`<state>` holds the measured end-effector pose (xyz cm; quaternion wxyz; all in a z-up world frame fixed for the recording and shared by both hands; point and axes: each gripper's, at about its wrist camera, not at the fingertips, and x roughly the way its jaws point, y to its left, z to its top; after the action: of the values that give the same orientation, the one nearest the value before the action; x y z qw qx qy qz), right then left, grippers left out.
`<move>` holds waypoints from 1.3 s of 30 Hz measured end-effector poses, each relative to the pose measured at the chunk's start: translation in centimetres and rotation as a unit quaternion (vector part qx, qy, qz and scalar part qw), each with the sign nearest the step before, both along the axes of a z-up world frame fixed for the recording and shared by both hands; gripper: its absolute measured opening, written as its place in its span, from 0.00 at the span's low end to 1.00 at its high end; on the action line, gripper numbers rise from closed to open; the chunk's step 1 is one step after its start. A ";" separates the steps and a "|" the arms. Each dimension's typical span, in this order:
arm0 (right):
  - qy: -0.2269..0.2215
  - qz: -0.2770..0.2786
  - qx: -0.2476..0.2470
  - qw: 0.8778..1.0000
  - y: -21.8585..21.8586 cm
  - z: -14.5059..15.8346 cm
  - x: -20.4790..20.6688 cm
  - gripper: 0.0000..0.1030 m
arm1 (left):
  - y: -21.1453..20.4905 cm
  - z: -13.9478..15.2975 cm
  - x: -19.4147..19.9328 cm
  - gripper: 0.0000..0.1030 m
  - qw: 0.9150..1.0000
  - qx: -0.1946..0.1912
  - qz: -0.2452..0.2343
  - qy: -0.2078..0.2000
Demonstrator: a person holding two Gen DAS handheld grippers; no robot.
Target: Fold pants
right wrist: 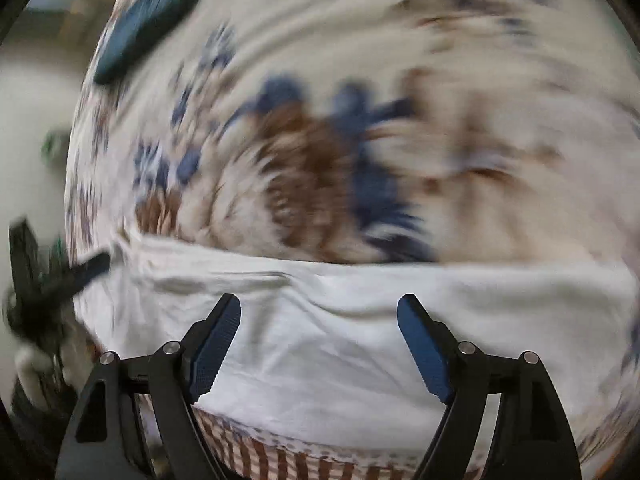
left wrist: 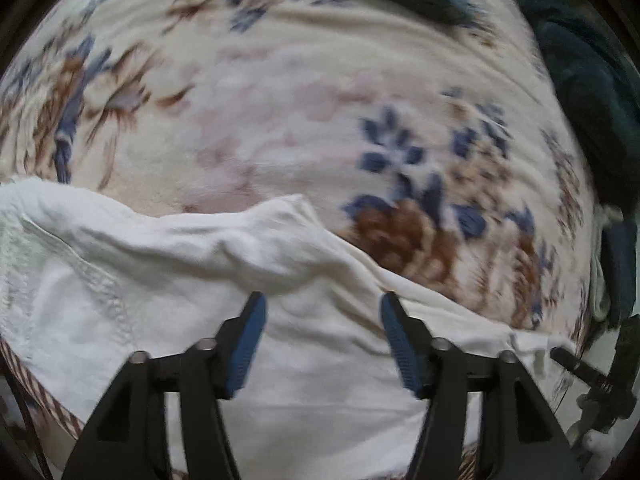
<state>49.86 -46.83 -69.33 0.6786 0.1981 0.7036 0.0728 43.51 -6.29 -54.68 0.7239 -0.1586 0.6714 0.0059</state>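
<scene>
Lying crosswise, the white pants [right wrist: 340, 320] stretch left to right.

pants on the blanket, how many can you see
1: white pants lie along the near edge of the floral blanket, under both open grippers. The right wrist view shows the same pants. More may be hidden out of frame.

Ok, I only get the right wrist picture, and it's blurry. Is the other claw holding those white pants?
Observer: No. The left gripper is open above the pants, with nothing pinched between its pads.
Visitor: Is the cloth flat over there?
Observer: No, a raised fold bunches up just ahead of it.
Visitor: Anything else I'm missing?
Observer: A stitched seam runs down the cloth, to the left of the gripper in that view.
</scene>
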 end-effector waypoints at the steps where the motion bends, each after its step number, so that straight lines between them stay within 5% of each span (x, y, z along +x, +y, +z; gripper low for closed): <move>1: -0.015 -0.041 -0.012 0.999 -2.3 1.4 -2.0 0.81 | -0.7 0.5 -0.4 0.68 1.000 0.001 -0.010 -0.009; 3: -0.032 -0.115 -0.026 0.993 -5.5 4.3 -7.2 0.81 | -2.9 0.8 -1.3 0.69 0.999 0.011 -0.042 -0.017; 5: -0.030 -0.214 -0.040 0.976 -8.5 3.6 -13.3 0.81 | -4.9 0.2 -2.3 0.79 0.997 0.021 -0.072 -0.009; 9: -0.009 -0.410 0.020 0.912 -14.6 0.6 -23.9 0.81 | -8.7 -1.7 -4.1 0.81 0.993 0.014 -0.114 0.018; 17: -0.065 -0.495 0.166 0.851 -15.5 -8.4 -24.4 0.78 | -12.8 -3.9 -5.0 0.81 0.987 0.011 -0.151 0.044; 19: -0.095 -0.516 0.158 0.836 -15.7 -9.1 -24.0 0.59 | -13.2 -4.0 -4.9 0.81 0.987 0.016 -0.156 0.043; 20: -0.115 -0.513 0.150 0.837 -15.4 -8.7 -23.6 0.20 | -13.4 -4.0 -4.8 0.81 0.986 0.019 -0.158 0.039; 21: -0.130 -0.514 0.156 0.834 -15.4 -8.2 -23.7 0.10 | -13.5 -4.0 -4.6 0.81 0.986 0.026 -0.163 0.037; 24: -0.168 -0.518 0.122 0.830 -16.2 -6.4 -24.2 0.09 | -13.8 -4.4 -4.0 0.81 0.984 0.045 -0.170 0.031; 28: -0.136 -0.568 0.185 0.791 -16.5 -10.9 -25.3 0.09 | -13.5 -4.5 -3.0 0.81 0.985 0.049 -0.161 0.029; 32: -0.100 -0.545 0.196 0.809 -17.4 -10.0 -24.5 0.20 | -14.5 -2.9 -1.9 0.81 0.989 0.019 -0.147 0.018; 33: -0.095 -0.534 0.185 0.820 -17.4 -9.3 -24.2 0.23 | -15.3 -2.6 -1.6 0.81 0.989 0.011 -0.148 0.016; 35: -0.080 -0.496 0.152 0.851 -17.2 -7.8 -23.6 0.48 | -17.0 -2.5 -1.3 0.81 0.987 0.006 -0.161 0.013; 39: -0.071 -0.449 0.161 0.876 -16.2 -8.0 -21.5 0.58 | -20.7 -3.9 0.0 0.81 0.983 -0.005 -0.181 0.020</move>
<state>28.40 -62.99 -77.33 0.6452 0.5934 0.4676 -0.1139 43.46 -27.03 -58.59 0.6983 -0.0375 0.7037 -0.1257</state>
